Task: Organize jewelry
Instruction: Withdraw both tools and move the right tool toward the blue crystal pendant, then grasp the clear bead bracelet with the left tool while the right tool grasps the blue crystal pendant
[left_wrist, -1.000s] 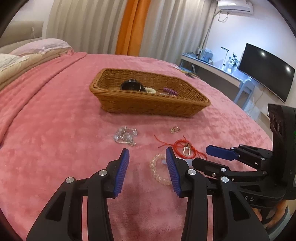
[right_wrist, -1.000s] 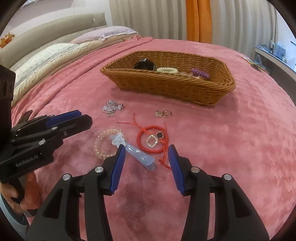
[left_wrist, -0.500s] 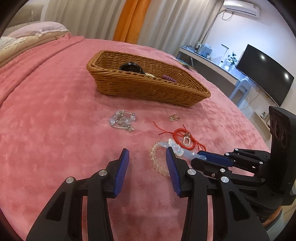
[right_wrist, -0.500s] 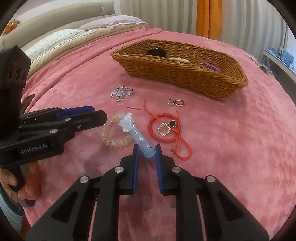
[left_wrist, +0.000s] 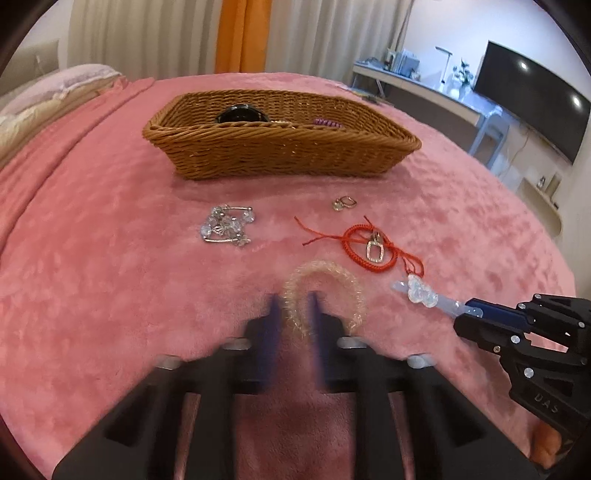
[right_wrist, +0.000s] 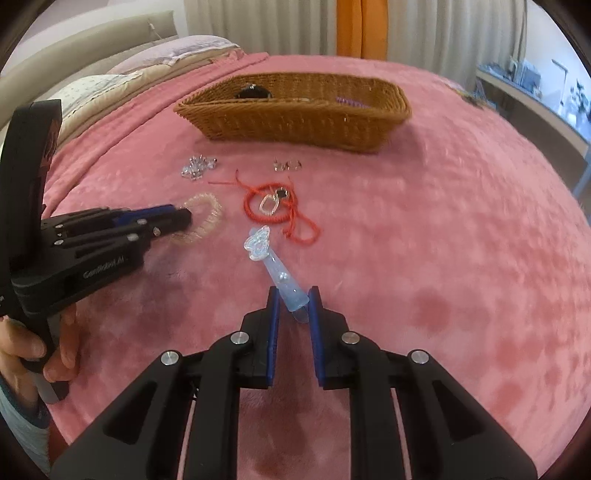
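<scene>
The left tool (left_wrist: 293, 308) has its blue pads clamped on the near arc of a clear beaded bracelet (left_wrist: 327, 286), which lies on the pink bed cover (left_wrist: 110, 258) and curves away ahead of the tips; the fingers are blurred in the left wrist view, but the right wrist view shows the same tool (right_wrist: 186, 218) closed at the bracelet's (right_wrist: 207, 218) left edge. The right tool (right_wrist: 293, 297) grips the narrow end of a pale blue translucent hair clip (right_wrist: 271, 258), whose bow-shaped end points forward and away from the tips. Just beyond that bow lies a red cord bracelet (right_wrist: 280, 214) with a small squarish pendant inside its loop. Farther ahead, a pair of small earrings (right_wrist: 288, 165) sits to the right and a cluster of crystal pieces (right_wrist: 195, 168) to the left. Beyond them stands a wicker basket (right_wrist: 295, 118) holding a dark round item, a pale band and a purple piece. A hand (right_wrist: 33, 354) holds the left tool's handle.
</scene>
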